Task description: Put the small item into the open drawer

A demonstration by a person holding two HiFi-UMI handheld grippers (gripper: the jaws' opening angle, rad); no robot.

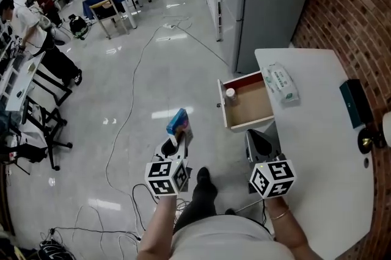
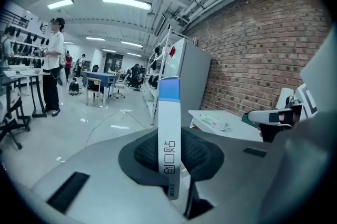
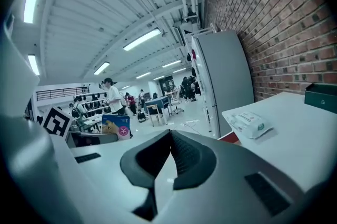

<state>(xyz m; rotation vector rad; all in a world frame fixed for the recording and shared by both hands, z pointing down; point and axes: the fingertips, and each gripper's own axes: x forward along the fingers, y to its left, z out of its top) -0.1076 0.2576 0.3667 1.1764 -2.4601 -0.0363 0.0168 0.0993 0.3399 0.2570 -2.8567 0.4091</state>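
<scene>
Room: big workshop with a glossy grey floor (image 1: 153,69), a brick wall (image 1: 360,2) at upper right, a tall grey cabinet (image 1: 275,2) at top centre, and cables (image 1: 122,130) trailing over the floor. A person (image 1: 24,21) in white stands at upper left.
Bench: the white bench (image 1: 317,179) fills the right of the head view. A wipes pack (image 1: 281,83) lies near its upper edge and a dark box (image 1: 355,103) near the right edge.
Drawer: the drawer (image 1: 253,107) is pulled out from the bench's left side, centre-right of the frame. It has a wood-coloured bottom and a red strip along its upper side. A small capped bottle (image 1: 230,94) stands in its upper left corner.
Item: a flat box (image 1: 178,123), blue on top with pink below, is held over the floor. It is left of the drawer and clear of it.
Left gripper: the left gripper (image 1: 175,141) is at lower centre-left. Its jaws are clamped on the box's broad faces. In the left gripper view the box stands upright, edge-on, reaching past the pads.
Right gripper: the right gripper (image 1: 259,143) is at lower centre-right, just below the drawer's front. Its jaws are together with nothing between them.
</scene>
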